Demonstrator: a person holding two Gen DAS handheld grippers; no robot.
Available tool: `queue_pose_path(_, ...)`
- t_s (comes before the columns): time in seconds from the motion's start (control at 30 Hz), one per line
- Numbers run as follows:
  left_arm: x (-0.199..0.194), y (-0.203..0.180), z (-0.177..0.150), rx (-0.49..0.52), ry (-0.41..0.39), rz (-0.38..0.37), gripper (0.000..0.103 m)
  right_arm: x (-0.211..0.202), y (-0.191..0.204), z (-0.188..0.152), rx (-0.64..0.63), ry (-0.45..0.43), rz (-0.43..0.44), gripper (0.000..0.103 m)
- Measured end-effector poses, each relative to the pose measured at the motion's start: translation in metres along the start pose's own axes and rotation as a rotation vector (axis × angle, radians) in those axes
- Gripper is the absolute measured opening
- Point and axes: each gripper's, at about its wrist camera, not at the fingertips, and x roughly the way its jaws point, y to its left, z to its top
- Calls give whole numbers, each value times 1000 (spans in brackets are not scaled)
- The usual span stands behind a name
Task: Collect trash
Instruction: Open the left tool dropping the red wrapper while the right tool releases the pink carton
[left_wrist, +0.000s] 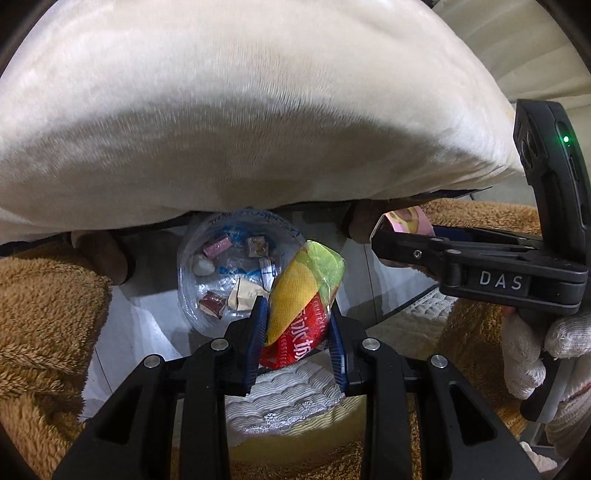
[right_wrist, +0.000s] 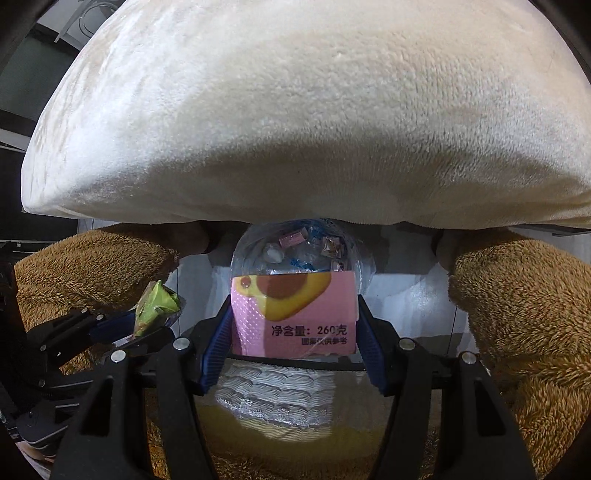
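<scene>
My left gripper (left_wrist: 297, 314) is shut on a crumpled red, yellow and green snack wrapper (left_wrist: 295, 295) and hangs over a clear plastic-lined bin (left_wrist: 184, 288). Several small wrappers lie in that bin. In the left wrist view, my right gripper (left_wrist: 388, 236) reaches in from the right with a pink box (left_wrist: 406, 218). The right wrist view shows that gripper (right_wrist: 293, 321) shut on the pink box (right_wrist: 295, 317) just in front of the bin (right_wrist: 365, 266). Low on the left there, the left gripper (right_wrist: 147, 325) shows the wrapper's green end (right_wrist: 157, 304).
A big cream plush cushion (left_wrist: 258, 129) overhangs the far side of the bin. Brown fleece fabric (left_wrist: 44, 302) flanks the bin on both sides. A white quilted surface (right_wrist: 280, 391) lies under the grippers. A white-gloved hand (left_wrist: 535, 354) holds the right gripper's handle.
</scene>
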Motion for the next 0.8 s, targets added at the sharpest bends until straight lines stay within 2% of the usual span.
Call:
queue_pose_path(0.23,22,6,-1,-14,54,1,30,17,-5,3,17,44,4,61)
queue_pose_path(0.67,36,8,1,-19,101,2,31,32,-8,4,32,95,18,62)
queue_pose_path(0.77,39,8,0,-9,122,11,33,32,-8,4,39,97,20,62)
queue_pose_path(0.8,40,6,0,1,135,21,41,32,-8,5,41,96,19,62)
